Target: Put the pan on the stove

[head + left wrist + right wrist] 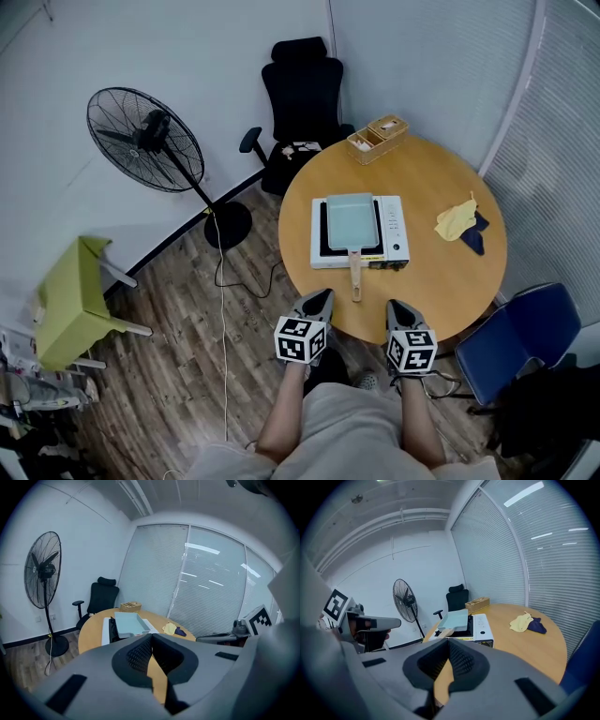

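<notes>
The pale blue rectangular pan [351,220] sat on the portable stove [395,228] mid-table [450,281], handle toward the near edge. The left gripper [322,300] and right gripper [397,310] hung at that edge, jaws pressed together on nothing, well short of the pan.

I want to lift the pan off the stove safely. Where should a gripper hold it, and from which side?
Probably the wooden handle of the pan, from the table's near edge. It is narrow and sticks out past the stove toward that edge; the pan body looks too wide.
</notes>
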